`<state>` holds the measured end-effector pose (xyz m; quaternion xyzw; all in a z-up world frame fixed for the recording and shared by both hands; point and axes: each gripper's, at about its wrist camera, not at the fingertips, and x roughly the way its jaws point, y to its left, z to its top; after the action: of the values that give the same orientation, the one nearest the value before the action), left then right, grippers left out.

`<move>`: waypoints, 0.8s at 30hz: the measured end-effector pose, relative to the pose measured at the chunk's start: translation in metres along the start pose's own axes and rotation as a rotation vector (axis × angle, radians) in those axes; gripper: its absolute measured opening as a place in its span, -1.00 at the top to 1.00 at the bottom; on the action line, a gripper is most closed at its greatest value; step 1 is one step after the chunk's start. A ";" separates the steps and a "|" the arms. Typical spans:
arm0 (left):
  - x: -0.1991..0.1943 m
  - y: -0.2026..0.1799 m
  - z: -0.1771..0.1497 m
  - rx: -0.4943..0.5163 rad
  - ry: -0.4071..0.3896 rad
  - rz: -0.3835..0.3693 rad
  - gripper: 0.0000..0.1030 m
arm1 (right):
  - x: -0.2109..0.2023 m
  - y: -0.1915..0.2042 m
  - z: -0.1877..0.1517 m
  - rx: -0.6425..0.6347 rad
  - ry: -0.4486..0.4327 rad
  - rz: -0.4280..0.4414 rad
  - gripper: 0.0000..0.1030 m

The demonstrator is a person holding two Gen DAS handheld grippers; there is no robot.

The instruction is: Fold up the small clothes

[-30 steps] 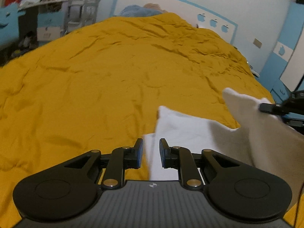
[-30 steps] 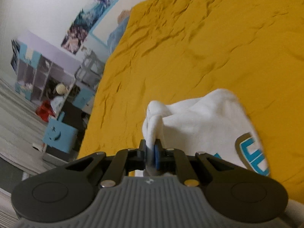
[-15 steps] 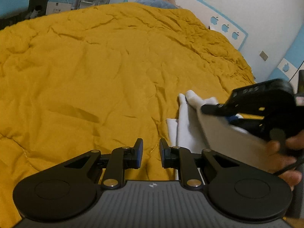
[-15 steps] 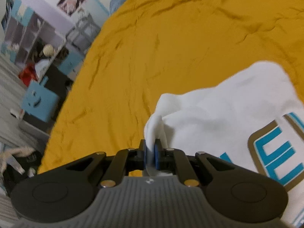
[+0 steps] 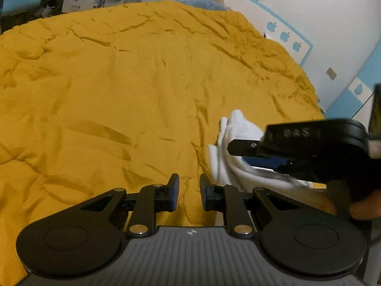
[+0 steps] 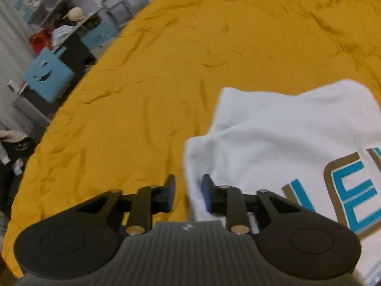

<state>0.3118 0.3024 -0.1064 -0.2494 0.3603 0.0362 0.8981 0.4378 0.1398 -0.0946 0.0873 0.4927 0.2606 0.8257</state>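
A white T-shirt [image 6: 285,131] with blue and gold lettering lies folded on the yellow bed cover [image 6: 166,71]. My right gripper [image 6: 188,190] hangs over the shirt's left edge; its jaws are opening, and the cloth lies under the gap without being pinched. In the left wrist view the shirt [image 5: 238,128] bunches up at the right, with the right gripper [image 5: 238,153] reaching in over it from the right. My left gripper [image 5: 189,190] hovers over bare cover [image 5: 119,95] just left of the shirt, open with a narrow gap and nothing in it.
A person's hand [image 5: 362,209] holds the right gripper. A blue box with a smiling face [image 6: 47,76] and cluttered shelves [image 6: 59,19] stand beyond the bed's left side. A pillow [image 5: 200,0] and a wall with apple stickers [image 5: 283,35] lie at the far end.
The right gripper was shut on a raised fold of the shirt; its jaws have now parted and the cloth has dropped flat. It swept leftward over the shirt. The left gripper sank a little.
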 end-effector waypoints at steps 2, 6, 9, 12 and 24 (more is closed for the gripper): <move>-0.016 0.000 -0.002 -0.020 -0.008 -0.023 0.61 | -0.024 0.007 -0.008 -0.025 -0.023 0.031 0.57; -0.044 -0.001 -0.009 -0.083 -0.014 -0.092 0.43 | -0.075 0.012 -0.027 -0.065 -0.084 0.080 0.57; -0.059 0.001 -0.021 -0.157 -0.001 -0.194 0.16 | -0.113 0.003 -0.045 -0.087 -0.138 0.079 0.56; -0.062 0.003 -0.035 -0.221 0.030 -0.264 0.00 | -0.142 -0.013 -0.066 -0.094 -0.183 0.055 0.51; -0.017 0.021 -0.072 -0.466 0.148 -0.359 -0.30 | -0.179 -0.111 -0.172 -0.130 -0.146 -0.188 0.21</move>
<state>0.2487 0.2892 -0.1479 -0.5106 0.3568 -0.0597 0.7800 0.2603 -0.0658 -0.0878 0.0058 0.4193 0.2062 0.8841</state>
